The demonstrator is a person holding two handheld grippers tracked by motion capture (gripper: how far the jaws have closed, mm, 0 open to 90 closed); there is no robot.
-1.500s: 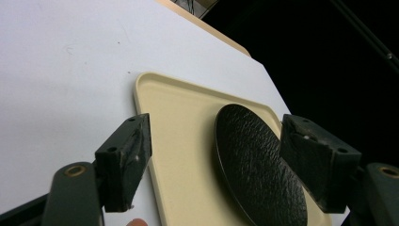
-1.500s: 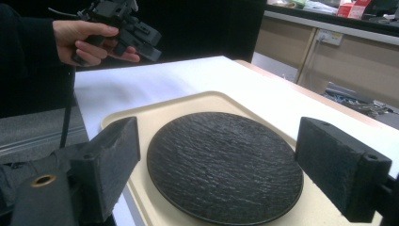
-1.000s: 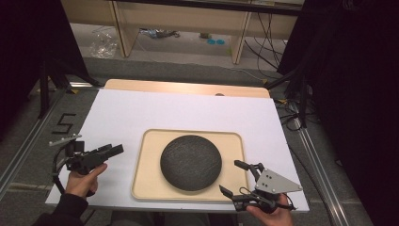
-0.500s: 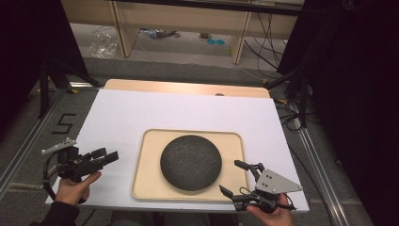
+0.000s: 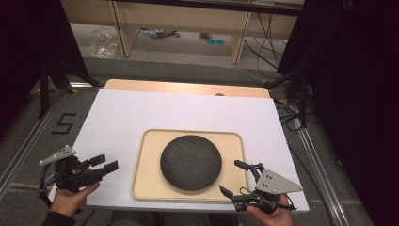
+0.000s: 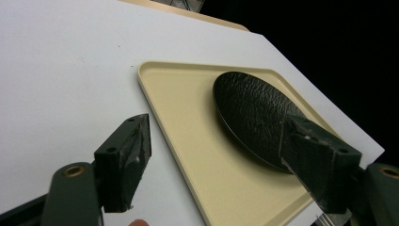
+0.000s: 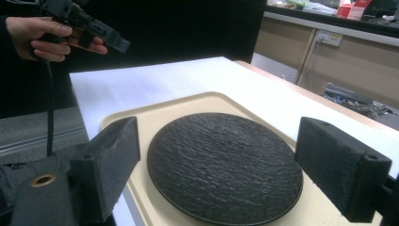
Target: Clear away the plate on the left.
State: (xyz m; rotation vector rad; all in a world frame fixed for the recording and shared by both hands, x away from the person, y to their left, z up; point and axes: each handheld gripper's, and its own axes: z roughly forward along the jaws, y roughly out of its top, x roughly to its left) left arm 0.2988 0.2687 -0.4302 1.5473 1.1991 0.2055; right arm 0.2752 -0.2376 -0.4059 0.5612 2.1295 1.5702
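Dark plate (image 5: pixel 190 162) centred on cream tray (image 5: pixel 146 181) near the table's (image 5: pixel 141 113) front edge, left gripper (image 5: pixel 106 165) and right gripper (image 5: pixel 237 179) both spread wide — at the front corners, touching nothing, bare white surface beyond.

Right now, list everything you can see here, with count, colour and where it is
plate: one, black, textured, lying on the tray
tray: one, cream, near middle of the white sheet
white sheet: one, covering most of the table
table: one, light wood, edge showing at the far side
left gripper: one, black, open, held off the tray's left
right gripper: one, black, open, at the tray's near right corner
hands: two, one holding each gripper
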